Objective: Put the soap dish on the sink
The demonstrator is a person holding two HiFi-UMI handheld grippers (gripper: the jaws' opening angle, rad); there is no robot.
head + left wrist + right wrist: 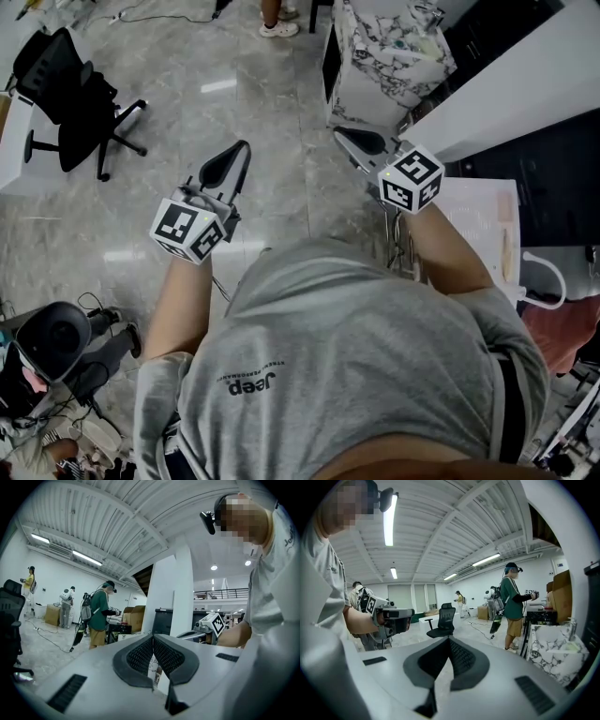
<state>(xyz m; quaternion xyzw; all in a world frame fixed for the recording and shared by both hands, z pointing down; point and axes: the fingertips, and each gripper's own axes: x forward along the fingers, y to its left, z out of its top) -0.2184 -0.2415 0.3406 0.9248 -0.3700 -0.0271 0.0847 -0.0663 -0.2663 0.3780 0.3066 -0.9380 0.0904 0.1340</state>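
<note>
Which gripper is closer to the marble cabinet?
The right gripper, right next to the marble cabinet. The left gripper is farther off, over the floor.

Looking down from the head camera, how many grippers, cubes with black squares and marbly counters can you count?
grippers: 2 (left gripper, right gripper)
marker cubes: 2 ()
marbled counter: 1
Total: 5

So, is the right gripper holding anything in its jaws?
No, the right gripper shows its jaws shut together, with nothing between them.
</note>
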